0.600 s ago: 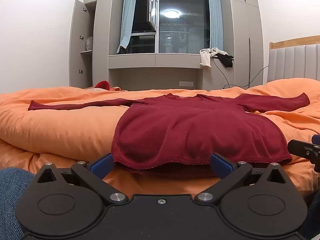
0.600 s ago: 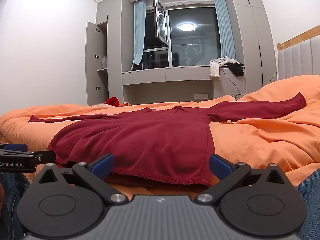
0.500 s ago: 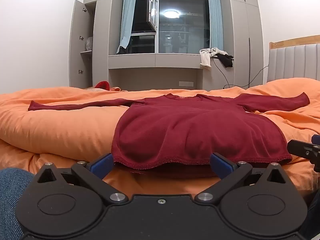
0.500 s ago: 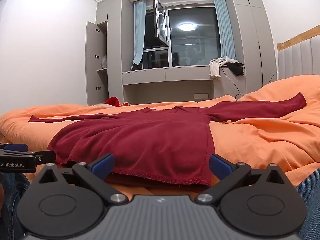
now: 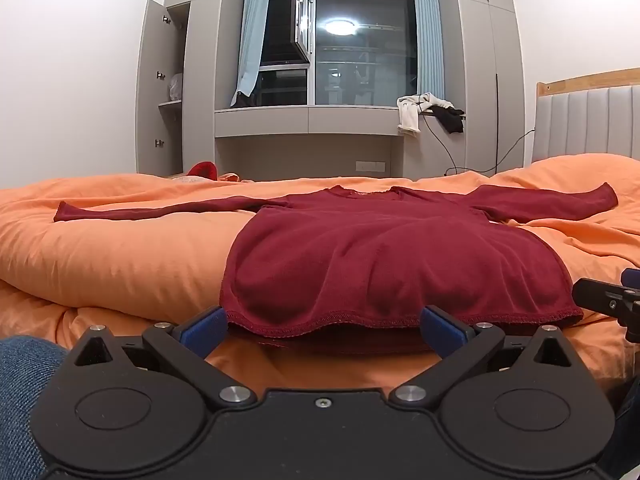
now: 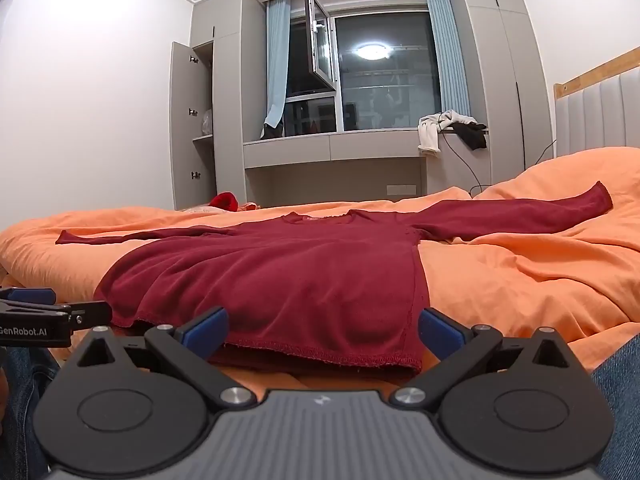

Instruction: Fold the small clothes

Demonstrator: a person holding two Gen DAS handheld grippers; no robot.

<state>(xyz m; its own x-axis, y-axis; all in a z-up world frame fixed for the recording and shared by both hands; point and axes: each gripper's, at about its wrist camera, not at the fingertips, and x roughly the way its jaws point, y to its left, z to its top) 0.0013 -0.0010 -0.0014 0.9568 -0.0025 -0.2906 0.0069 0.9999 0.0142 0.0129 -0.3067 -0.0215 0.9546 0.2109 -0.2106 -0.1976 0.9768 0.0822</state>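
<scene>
A dark red long-sleeved top (image 5: 376, 256) lies flat on the orange duvet (image 5: 120, 256), hem toward me, both sleeves spread out sideways. It also shows in the right wrist view (image 6: 288, 276). My left gripper (image 5: 324, 326) is open and empty, its blue fingertips just in front of the hem near the left corner. My right gripper (image 6: 322, 330) is open and empty, just in front of the hem near the right corner. Each gripper shows at the edge of the other's view.
A padded headboard (image 5: 588, 120) stands at the right. Grey cabinets with a window ledge (image 5: 308, 120) stand behind the bed, with clothes (image 5: 428, 110) draped on the ledge. A small red item (image 5: 203, 169) lies at the far bed edge. Denim-clad legs (image 5: 20, 396) show beside the grippers.
</scene>
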